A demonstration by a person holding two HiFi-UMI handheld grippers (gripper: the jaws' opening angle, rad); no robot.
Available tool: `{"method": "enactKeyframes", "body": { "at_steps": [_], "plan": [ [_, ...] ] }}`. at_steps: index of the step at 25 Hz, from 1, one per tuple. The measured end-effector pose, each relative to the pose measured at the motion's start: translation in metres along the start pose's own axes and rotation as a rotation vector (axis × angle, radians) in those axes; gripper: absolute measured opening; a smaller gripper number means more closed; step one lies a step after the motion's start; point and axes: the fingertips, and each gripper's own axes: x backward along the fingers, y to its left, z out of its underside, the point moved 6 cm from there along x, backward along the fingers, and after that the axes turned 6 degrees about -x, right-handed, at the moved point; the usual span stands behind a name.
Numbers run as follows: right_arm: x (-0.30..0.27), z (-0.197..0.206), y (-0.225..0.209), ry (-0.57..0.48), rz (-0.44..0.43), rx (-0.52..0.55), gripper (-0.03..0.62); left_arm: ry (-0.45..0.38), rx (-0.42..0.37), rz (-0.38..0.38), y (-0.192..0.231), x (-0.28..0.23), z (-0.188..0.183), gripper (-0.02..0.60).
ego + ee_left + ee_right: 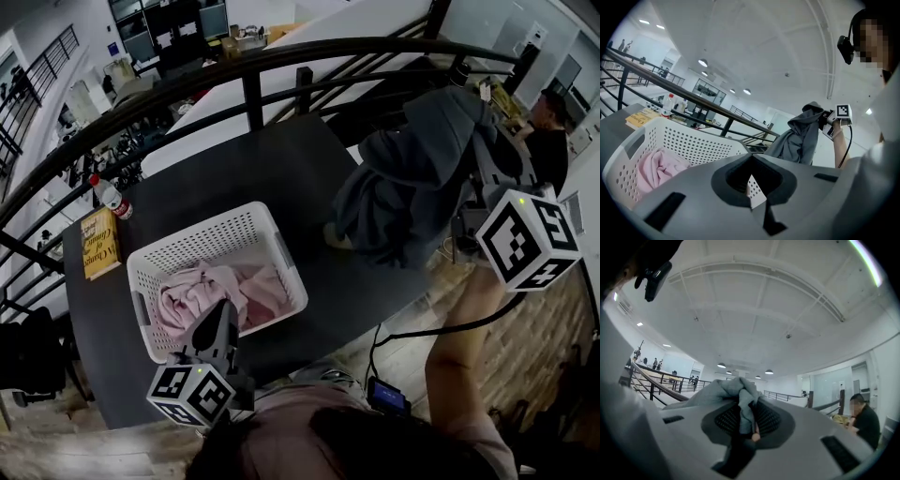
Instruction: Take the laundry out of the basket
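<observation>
The right tool (749, 423) pinches a fold of the grey sweatshirt (412, 178), which hangs above the right edge of the desk (253, 169). The left tool (225, 311), jaws together and empty, hovers at the white laundry basket (197, 232), which holds pink clothing (202, 295).

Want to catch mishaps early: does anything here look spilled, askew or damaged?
Nothing stands out. The grey garment hangs clamped in the right gripper; the pink laundry lies inside the upright basket. Nothing has spilled.
</observation>
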Motion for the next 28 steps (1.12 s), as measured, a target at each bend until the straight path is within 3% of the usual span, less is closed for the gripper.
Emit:
{"method": "enactKeyframes", "body": {
  "at_steps": [13, 21, 28],
  "plan": [
    [0.005, 0.11, -0.022, 0.301, 0.026, -0.066, 0.066, 0.081, -0.028, 0.066, -0.018, -0.026, 0.003, -0.002],
    [-0.006, 0.178, -0.025, 0.46, -0.015, -0.09, 0.066, 0.1, -0.026, 0.061, -0.02, -0.033, 0.004, -0.002],
    [-0.025, 0.231, -0.02, 0.549, -0.076, -0.191, 0.067, 0.099, -0.018, 0.04, -0.014, -0.033, 0.007, -0.002]
  ]
}}
